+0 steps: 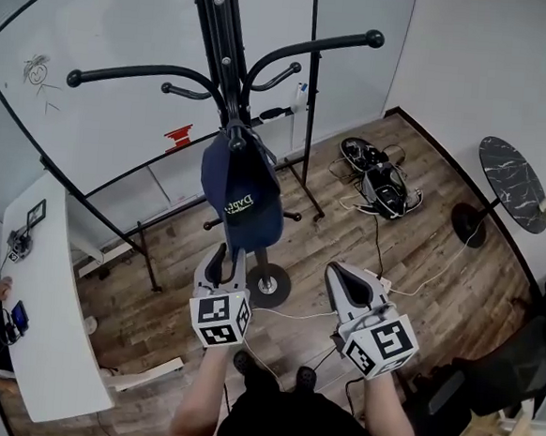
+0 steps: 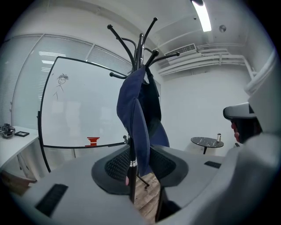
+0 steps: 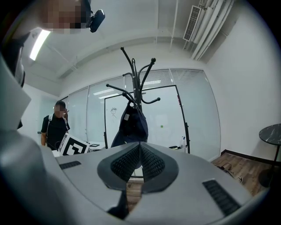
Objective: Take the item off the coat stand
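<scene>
A navy cap (image 1: 242, 191) hangs from a hook of the black coat stand (image 1: 222, 30), brim down. My left gripper (image 1: 228, 256) sits just under the brim, its tips overlapping the cap's lower edge. In the left gripper view the cap (image 2: 136, 114) and the stand's pole (image 2: 131, 184) show in the gap of the left gripper (image 2: 140, 169); the jaws stand apart and I see no pad pressing on the cloth. My right gripper (image 1: 344, 276) is lower right of the cap, away from it. In the right gripper view the right gripper (image 3: 139, 160) is shut and empty, with the cap (image 3: 131, 125) well beyond it.
The stand's round base (image 1: 270, 285) rests on the wood floor. A white table (image 1: 47, 336) with small devices runs along the left, a person (image 3: 55, 127) beside it. A wheeled whiteboard (image 1: 94, 104) stands behind. A round black table (image 1: 511, 184) and tangled gear (image 1: 380, 178) lie right.
</scene>
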The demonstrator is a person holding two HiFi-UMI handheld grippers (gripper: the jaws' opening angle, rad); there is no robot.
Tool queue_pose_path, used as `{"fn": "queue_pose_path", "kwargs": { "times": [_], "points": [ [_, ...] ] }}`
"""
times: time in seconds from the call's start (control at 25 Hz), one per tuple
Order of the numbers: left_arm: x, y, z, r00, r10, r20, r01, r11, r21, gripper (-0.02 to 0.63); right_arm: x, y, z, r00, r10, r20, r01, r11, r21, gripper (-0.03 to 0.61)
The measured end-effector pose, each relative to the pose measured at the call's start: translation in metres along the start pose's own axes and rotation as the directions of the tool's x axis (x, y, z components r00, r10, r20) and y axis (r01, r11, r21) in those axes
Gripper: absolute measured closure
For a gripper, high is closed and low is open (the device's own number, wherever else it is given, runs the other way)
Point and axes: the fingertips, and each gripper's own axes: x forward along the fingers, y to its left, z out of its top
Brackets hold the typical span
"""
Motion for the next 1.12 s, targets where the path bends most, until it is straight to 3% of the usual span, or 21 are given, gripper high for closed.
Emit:
{"fn": "queue_pose_path", "kwargs": {
  "times": [0.64,1.12],
  "points": [
    [0.005,0.017,0.003,0.998,0.056,0.005,-0.055,0.998,-0.032,0.581,0.014,-0.003,0.002,1.0,0.003,-0.003,-0.003,1.0,-0.002,0.546],
    [-0.006,0.015,0.011,0.998,0.06,0.019,-0.059,0.997,-0.055,0.583,0.013,-0.006,0.003,1.0,0.018,0.013,-0.019,1.0,0.024,0.546]
  ]
}}
